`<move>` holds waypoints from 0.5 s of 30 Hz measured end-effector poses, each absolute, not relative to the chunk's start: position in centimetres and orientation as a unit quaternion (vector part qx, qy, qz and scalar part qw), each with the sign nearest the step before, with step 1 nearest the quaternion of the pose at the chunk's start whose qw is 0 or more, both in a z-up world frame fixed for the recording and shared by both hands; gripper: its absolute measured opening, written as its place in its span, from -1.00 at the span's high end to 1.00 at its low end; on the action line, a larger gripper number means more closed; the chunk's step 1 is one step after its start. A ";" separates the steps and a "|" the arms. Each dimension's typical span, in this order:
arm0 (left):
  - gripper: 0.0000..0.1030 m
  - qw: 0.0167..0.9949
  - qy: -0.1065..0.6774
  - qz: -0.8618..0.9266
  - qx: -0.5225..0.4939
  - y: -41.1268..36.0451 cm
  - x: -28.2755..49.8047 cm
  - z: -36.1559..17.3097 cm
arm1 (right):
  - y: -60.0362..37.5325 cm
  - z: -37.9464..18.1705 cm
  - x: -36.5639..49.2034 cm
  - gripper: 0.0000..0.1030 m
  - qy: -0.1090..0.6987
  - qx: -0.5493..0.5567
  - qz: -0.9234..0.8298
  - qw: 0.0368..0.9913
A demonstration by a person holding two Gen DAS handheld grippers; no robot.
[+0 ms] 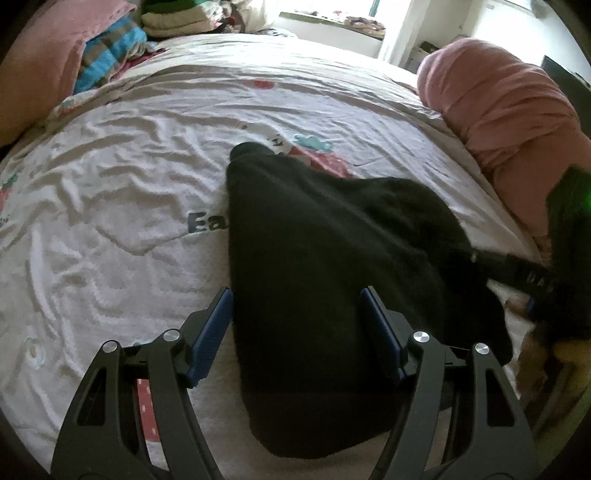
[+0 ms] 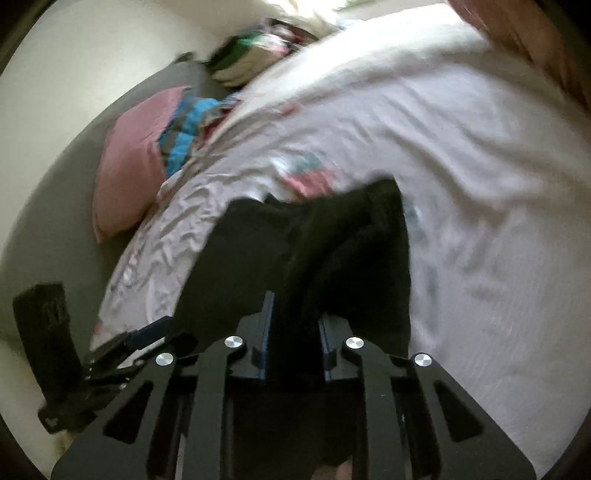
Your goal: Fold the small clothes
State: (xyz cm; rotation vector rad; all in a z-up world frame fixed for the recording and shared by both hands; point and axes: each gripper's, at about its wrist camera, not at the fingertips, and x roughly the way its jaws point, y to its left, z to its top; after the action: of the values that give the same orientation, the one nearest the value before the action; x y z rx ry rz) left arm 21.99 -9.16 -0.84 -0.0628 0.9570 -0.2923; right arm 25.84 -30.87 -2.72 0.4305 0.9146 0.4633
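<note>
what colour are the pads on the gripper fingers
Blue pads on black fingers, clearest in the left wrist view.

Only one bit of text can be made out: dark bold letters "Ea" printed on the wrinkled white cotton bedsheet with cartoon prints, seen in the left wrist view. The rest of the word is covered by the black fleece garment. Nothing readable is seen in the blurred right wrist view.

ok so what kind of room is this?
Most likely a bedroom: a bed with a wrinkled printed sheet, a pink pillow at its side, stacked folded laundry, and a black garment laid out on it.
</note>
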 end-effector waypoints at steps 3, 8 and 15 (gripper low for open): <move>-0.24 0.879 0.455 -0.144 -0.023 -9.6 21.8 -0.7 | -30.0 -0.3 25.4 0.65 0.397 0.135 0.228 0.879; -0.32 0.872 0.465 -0.149 -0.026 -9.8 21.9 -1.3 | -30.1 -3.1 26.7 0.65 0.428 0.104 0.200 0.875; -0.38 0.864 0.474 -0.162 -0.038 -9.7 21.5 -2.2 | -31.4 -5.3 25.5 0.59 0.426 0.128 0.179 0.878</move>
State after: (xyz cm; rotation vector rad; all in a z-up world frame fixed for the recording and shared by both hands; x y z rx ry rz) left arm 21.54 -9.71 -2.23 -0.0786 0.9942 -0.3398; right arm 25.46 -31.36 -5.30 0.2673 0.8889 0.3724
